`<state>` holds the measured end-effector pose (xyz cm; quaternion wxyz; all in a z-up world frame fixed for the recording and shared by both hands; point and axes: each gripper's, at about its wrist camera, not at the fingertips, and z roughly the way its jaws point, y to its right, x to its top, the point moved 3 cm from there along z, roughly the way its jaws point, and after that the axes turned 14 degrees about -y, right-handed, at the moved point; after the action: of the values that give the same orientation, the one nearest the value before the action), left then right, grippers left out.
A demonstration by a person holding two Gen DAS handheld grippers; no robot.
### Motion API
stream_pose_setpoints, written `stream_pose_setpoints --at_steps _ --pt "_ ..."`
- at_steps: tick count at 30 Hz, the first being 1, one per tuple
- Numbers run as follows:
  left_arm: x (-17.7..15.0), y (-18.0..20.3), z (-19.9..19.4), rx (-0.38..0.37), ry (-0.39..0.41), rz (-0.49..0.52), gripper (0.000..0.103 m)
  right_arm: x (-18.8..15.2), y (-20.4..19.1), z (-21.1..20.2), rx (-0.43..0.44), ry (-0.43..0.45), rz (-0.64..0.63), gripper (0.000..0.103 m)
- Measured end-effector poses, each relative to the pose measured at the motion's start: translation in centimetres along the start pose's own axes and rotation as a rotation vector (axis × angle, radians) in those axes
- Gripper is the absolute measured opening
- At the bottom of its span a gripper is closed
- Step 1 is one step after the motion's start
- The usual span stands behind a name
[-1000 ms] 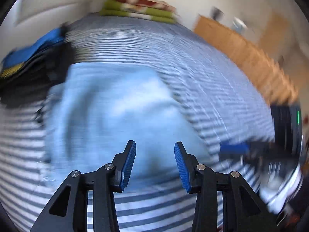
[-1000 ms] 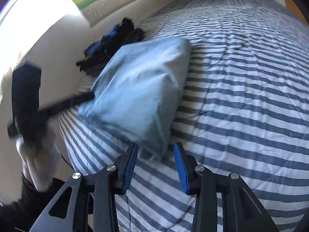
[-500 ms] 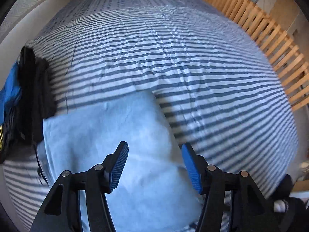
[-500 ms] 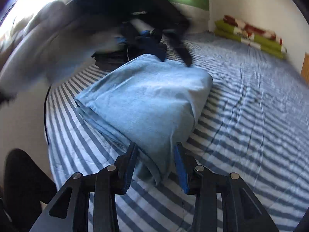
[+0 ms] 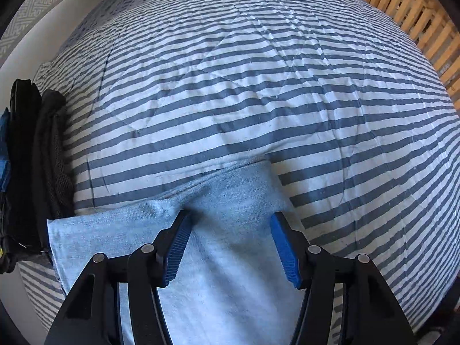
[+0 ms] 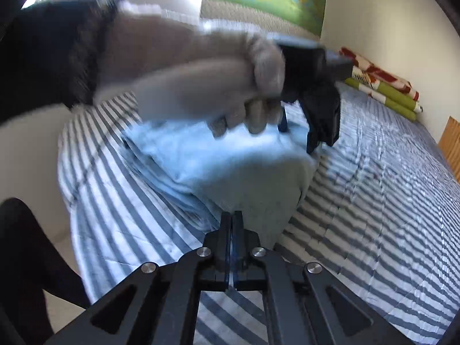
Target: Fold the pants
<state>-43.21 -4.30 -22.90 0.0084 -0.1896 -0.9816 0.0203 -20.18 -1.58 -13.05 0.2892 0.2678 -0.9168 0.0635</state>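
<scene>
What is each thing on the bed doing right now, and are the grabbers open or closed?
light blue pants: folded into a thick pad, lying on the bed.
left gripper: open, over the far corner of the pants.
right gripper: shut at the near edge of the pants; grip on cloth unclear.
dark clothes: piled beside the pants.
striped cover: spread flat, creased.

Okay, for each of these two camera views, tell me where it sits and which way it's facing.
Left wrist: sits on the left tool, looking steeply down at the light blue pants on the striped bed; only its open fingers show.
Right wrist: sits on the right tool, shut on the pants' edge, facing across the bed toward the wall; a gloved hand holds the left tool.
Both views share: pants, bed.
</scene>
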Motion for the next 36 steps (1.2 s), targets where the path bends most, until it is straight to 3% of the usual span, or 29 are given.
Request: stream_pose_setpoints --at_steps 2,6,10,12,14,16,22,28,30,33,36 --pt "0.0 0.1 -0.4 0.013 0.008 0.012 0.061 -0.2 0.9 -0.5 0.052 0.0 -0.003 0.001" --pt "-0.1 0.5 -0.7 0.01 0.003 0.019 0.061 -1.0 3.5 0.2 0.049 -0.014 0.064 0.004" --pt "-0.6 1.9 -1.5 0.003 0.023 0.064 0.061 -1.6 3.5 1.0 -0.033 -0.029 0.06 0.04" --pt "-1.0 3.1 -1.3 -0.002 0.012 0.109 0.061 -1.8 2.6 1.8 -0.012 -0.06 0.025 0.041" --pt "-1.0 4.0 -0.5 0.048 -0.003 0.143 0.061 -1.8 1.3 2.9 -0.029 -0.077 -0.013 0.041" --pt "-0.8 3.9 0.0 0.049 -0.009 0.136 0.061 -1.8 0.4 3.3 -0.05 -0.074 -0.021 0.003" --pt "-0.5 3.3 -0.5 0.009 0.017 0.099 0.061 0.1 1.3 -2.5 -0.02 0.117 0.065 0.002" --pt "0.0 3.8 1.1 0.05 0.007 0.12 0.065 -1.4 2.0 0.0 0.065 0.006 0.064 0.0" --pt "-0.7 3.8 0.1 0.022 0.017 0.124 0.065 -2.4 2.3 -0.9 0.272 -0.004 0.041 0.0" --pt "-3.2 2.2 -2.9 0.006 0.091 0.1 0.064 -3.2 4.9 -2.0 0.292 0.016 0.096 0.0" --pt "-7.3 0.1 -4.7 -0.09 0.144 0.024 0.064 -3.9 9.4 -1.5 0.297 0.0 0.27 0.001"
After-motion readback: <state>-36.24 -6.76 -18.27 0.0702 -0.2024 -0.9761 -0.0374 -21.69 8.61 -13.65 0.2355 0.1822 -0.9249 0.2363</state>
